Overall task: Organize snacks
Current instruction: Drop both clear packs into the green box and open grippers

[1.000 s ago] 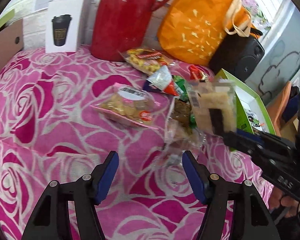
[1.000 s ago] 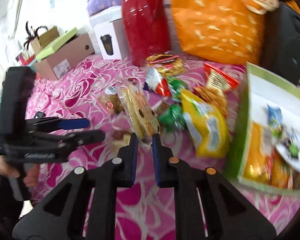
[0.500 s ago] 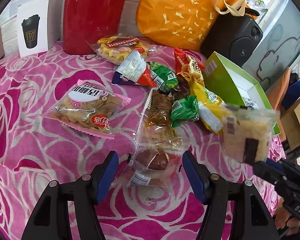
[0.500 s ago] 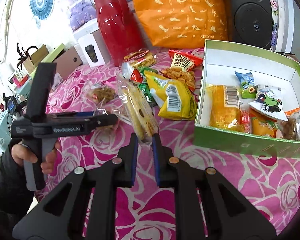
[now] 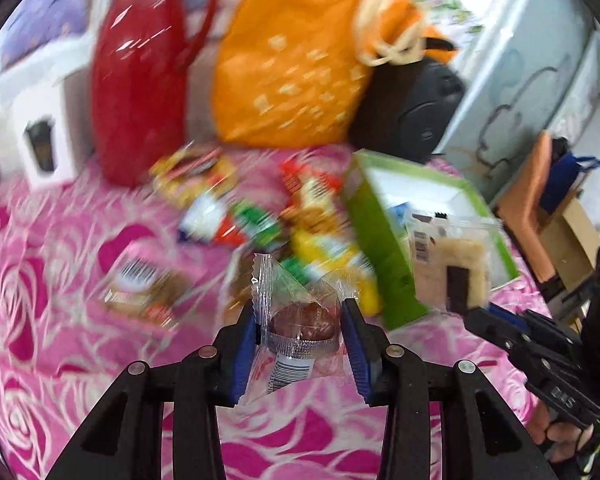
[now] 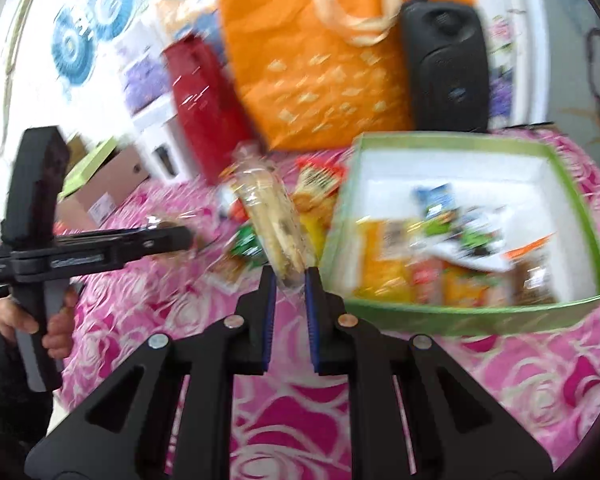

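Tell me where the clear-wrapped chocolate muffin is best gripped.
Grip the clear-wrapped chocolate muffin across its silver foil cup, coming in level from the sides, as the left gripper does now. The cup is its firmest, roundest part; the loose crinkled film above would likely slip or tear.

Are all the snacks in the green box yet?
Not yet. Several packets already lie in the green box. The left gripper holds a wrapped chocolate cake, and the right gripper holds a clear biscuit pack. More loose snacks wait on the pink tablecloth.
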Motion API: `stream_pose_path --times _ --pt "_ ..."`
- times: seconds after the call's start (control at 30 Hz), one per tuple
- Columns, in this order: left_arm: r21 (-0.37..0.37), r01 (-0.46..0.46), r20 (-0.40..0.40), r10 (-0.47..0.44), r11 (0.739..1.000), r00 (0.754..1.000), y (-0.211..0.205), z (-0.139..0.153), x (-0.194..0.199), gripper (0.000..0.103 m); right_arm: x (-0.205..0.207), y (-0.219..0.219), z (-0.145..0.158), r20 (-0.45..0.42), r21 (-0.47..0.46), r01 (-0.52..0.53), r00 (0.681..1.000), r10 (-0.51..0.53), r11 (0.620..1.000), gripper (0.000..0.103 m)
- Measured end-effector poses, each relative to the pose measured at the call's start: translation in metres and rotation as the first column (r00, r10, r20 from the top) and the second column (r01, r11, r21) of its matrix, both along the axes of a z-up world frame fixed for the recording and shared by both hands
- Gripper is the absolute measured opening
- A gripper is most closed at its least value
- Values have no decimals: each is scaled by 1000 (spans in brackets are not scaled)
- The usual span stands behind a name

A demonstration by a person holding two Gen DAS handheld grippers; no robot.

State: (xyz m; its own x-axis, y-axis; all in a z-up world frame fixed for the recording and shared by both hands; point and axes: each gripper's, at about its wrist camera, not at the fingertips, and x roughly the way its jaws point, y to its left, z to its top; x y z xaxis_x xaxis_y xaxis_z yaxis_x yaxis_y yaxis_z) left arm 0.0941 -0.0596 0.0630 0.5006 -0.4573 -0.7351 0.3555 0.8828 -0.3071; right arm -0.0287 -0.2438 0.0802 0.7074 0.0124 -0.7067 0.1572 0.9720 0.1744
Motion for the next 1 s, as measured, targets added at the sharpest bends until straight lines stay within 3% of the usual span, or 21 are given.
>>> stream_pose_path --times 0.13,0.23,0.5,0.8,0.87,0.93,1.0 --pt "-15 61 29 -61 998 998 -37 17 12 41 -12 -37 13 11 -57 124 992 -124 991 13" --pt "-20 105 30 -105 994 994 -70 22 23 41 -19 -63 15 15 -49 186 983 -186 981 12" --pt "-20 193 -5 -194 981 981 -126 19 38 41 -19 -91 19 25 -70 224 974 -223 972 7" --pt "-15 188 0 -188 982 982 -153 18 61 41 2 -122 41 144 -120 287 952 -270 950 7" --pt "-21 182 -1 -182 983 983 -157 13 67 42 4 -128 34 159 -151 317 943 -293 936 14" --pt "-18 177 -3 -177 984 984 -159 5 70 48 7 -134 21 92 -175 338 941 -326 925 27" --pt "-21 171 -26 -171 985 985 -158 -3 70 71 3 -138 9 56 -160 326 945 -321 932 30"
